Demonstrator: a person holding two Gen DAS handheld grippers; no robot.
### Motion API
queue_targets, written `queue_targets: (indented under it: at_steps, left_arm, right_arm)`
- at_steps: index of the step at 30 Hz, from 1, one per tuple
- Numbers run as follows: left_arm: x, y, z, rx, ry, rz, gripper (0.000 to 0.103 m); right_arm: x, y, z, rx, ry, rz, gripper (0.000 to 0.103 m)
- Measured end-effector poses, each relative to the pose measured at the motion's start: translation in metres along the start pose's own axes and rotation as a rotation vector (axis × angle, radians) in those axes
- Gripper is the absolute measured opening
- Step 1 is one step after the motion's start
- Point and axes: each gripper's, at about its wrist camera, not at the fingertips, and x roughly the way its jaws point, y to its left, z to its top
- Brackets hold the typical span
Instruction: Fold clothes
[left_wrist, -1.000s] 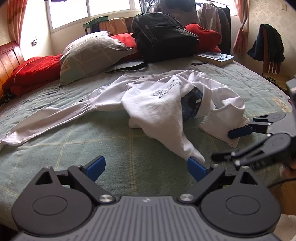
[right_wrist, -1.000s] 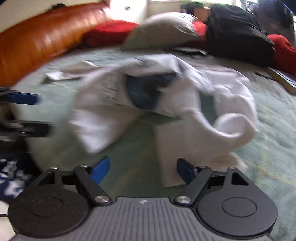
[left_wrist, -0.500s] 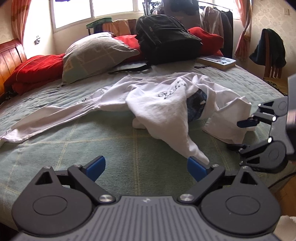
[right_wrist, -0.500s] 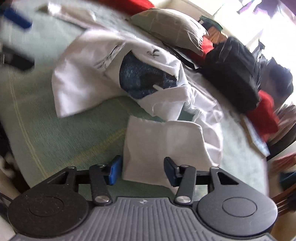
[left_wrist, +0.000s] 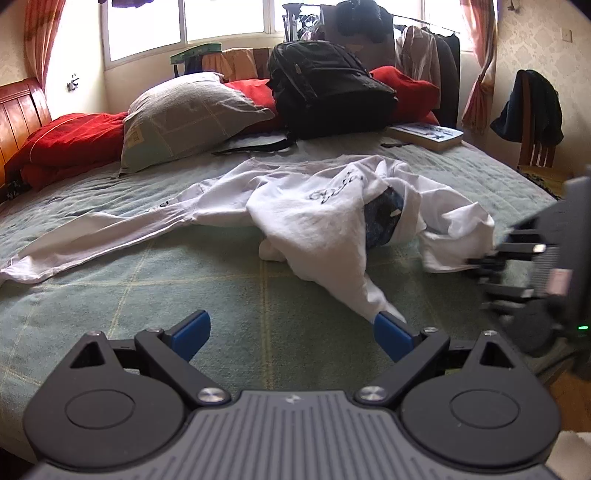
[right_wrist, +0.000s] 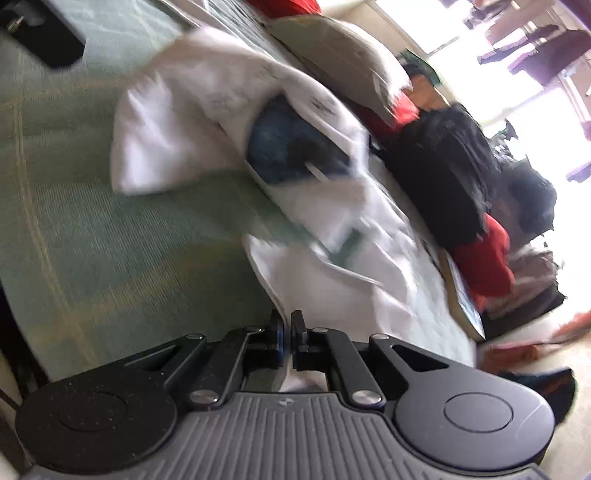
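A crumpled white long-sleeved shirt (left_wrist: 317, 210) with a dark blue print inside lies on the green bed cover (left_wrist: 184, 273), one sleeve stretched to the left. My left gripper (left_wrist: 291, 330) is open low over the cover; a corner of the shirt lies by its right blue fingertip (left_wrist: 391, 328). My right gripper (right_wrist: 287, 330) is shut on the shirt's (right_wrist: 332, 258) white edge. In the left wrist view the right gripper (left_wrist: 480, 264) holds the cloth at the shirt's right end.
A grey pillow (left_wrist: 184, 114), red bedding (left_wrist: 66, 144), a black backpack (left_wrist: 328, 96) and a book (left_wrist: 428, 134) lie at the far side of the bed. A wooden headboard (left_wrist: 18, 114) is on the left and a chair with clothes (left_wrist: 532, 122) on the right.
My right gripper has closed on the shirt's right edge and rolled over; it was open half a second ago. The left gripper has kept its place, still open.
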Motion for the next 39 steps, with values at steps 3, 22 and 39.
queue_targets:
  at_steps: [3, 22, 39]
  left_arm:
    - [-0.003, -0.008, 0.002, 0.013, -0.017, -0.033, 0.095]
    - [-0.029, -0.033, -0.005, 0.062, -0.075, -0.061, 0.096]
    - [-0.009, -0.042, -0.001, 0.084, -0.012, -0.041, 0.096]
  right_arm:
    - [-0.006, -0.014, -0.025, 0.021, 0.058, -0.058, 0.005]
    - [0.022, -0.146, -0.139, 0.308, 0.295, -0.383, 0.004]
    - [0.079, -0.240, -0.186, 0.419, 0.366, -0.540, 0.004]
